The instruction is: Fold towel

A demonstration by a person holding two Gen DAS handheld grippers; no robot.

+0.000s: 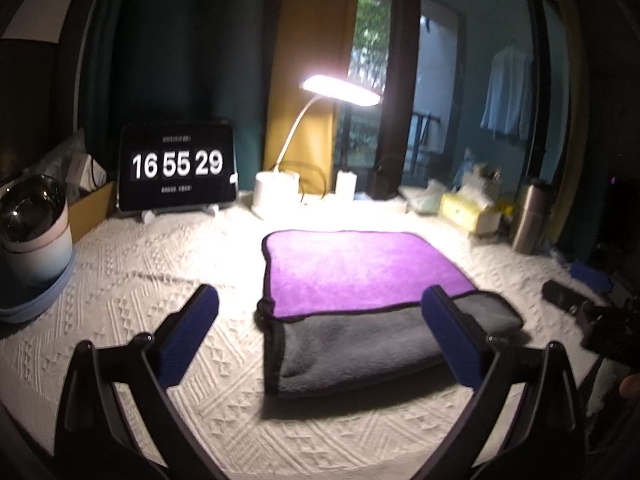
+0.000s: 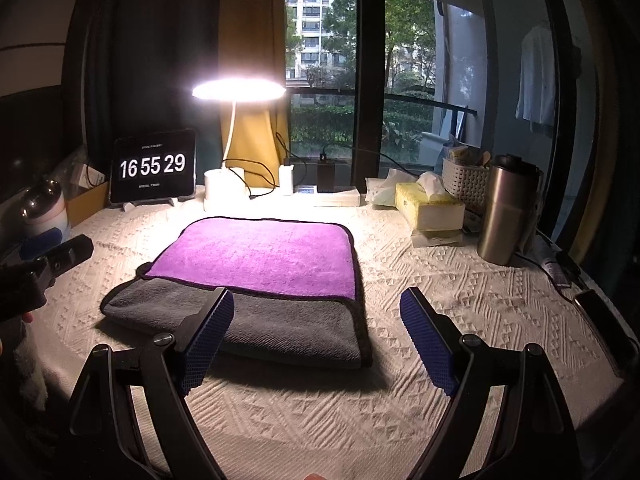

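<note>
A towel (image 1: 360,272), purple on one side and grey on the other, lies folded on the white textured cloth, with the grey layer nearest me; it also shows in the right wrist view (image 2: 260,256). My left gripper (image 1: 320,312) is open and empty, hovering over the towel's near left corner. My right gripper (image 2: 318,318) is open and empty over the towel's near right corner. The left gripper shows at the left edge of the right wrist view (image 2: 60,258). The right gripper shows at the right edge of the left wrist view (image 1: 576,304).
A tablet clock (image 2: 154,170) and a lit desk lamp (image 2: 238,90) stand at the back. A tissue box (image 2: 428,210), basket (image 2: 466,182) and steel flask (image 2: 506,208) stand at the right. A bowl (image 1: 32,216) sits far left. A phone (image 2: 604,328) lies at the right edge.
</note>
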